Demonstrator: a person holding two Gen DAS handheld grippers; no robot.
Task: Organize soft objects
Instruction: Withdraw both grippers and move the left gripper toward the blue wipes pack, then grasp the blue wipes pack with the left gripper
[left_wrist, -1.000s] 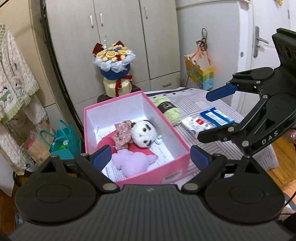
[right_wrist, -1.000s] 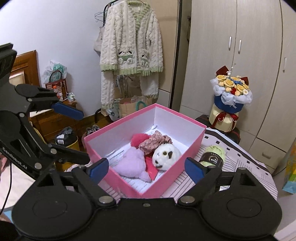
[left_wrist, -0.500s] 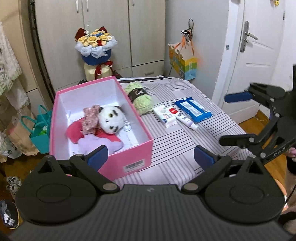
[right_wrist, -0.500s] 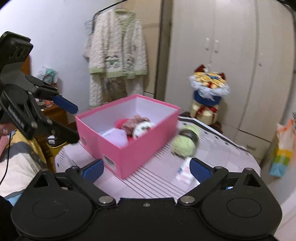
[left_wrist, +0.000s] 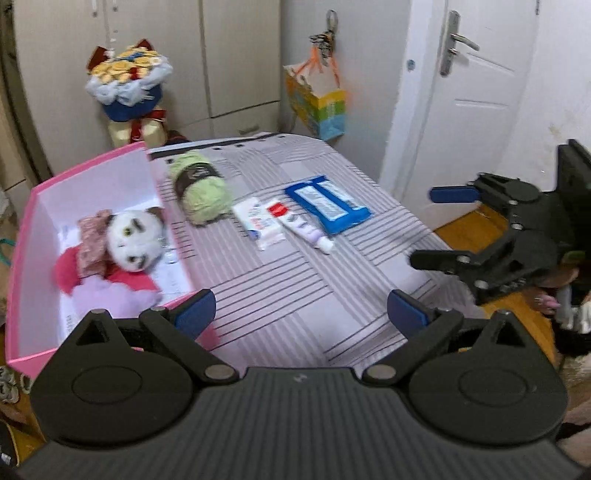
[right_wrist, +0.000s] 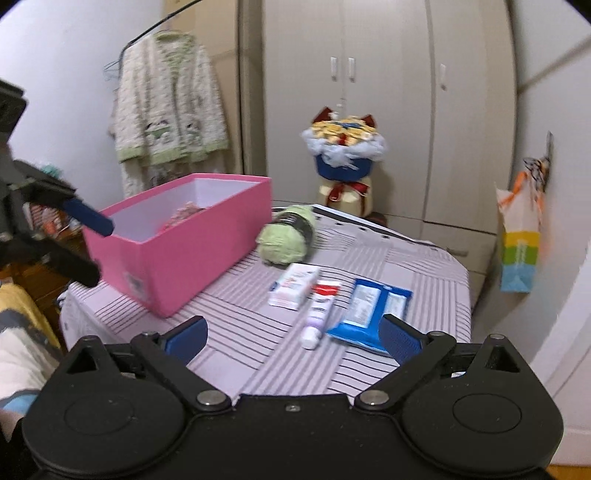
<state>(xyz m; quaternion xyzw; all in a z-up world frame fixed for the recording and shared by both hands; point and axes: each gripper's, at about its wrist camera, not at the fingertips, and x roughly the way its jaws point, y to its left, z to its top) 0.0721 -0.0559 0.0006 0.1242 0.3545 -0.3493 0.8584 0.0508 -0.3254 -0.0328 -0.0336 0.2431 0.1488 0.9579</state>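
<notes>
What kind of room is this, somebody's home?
Probably a home bedroom: a built-in wardrobe, a knitted cardigan on a hanger, and a striped cloth-covered table holding a pink box of plush toys.

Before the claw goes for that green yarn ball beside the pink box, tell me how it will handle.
The green yarn ball looks soft, so it will probably squash under a grip. Its rounded shape on the flat striped cloth suggests it may roll if nudged. The dark paper band around it could slip or crumple, so gripping the yarn itself seems safer.
</notes>
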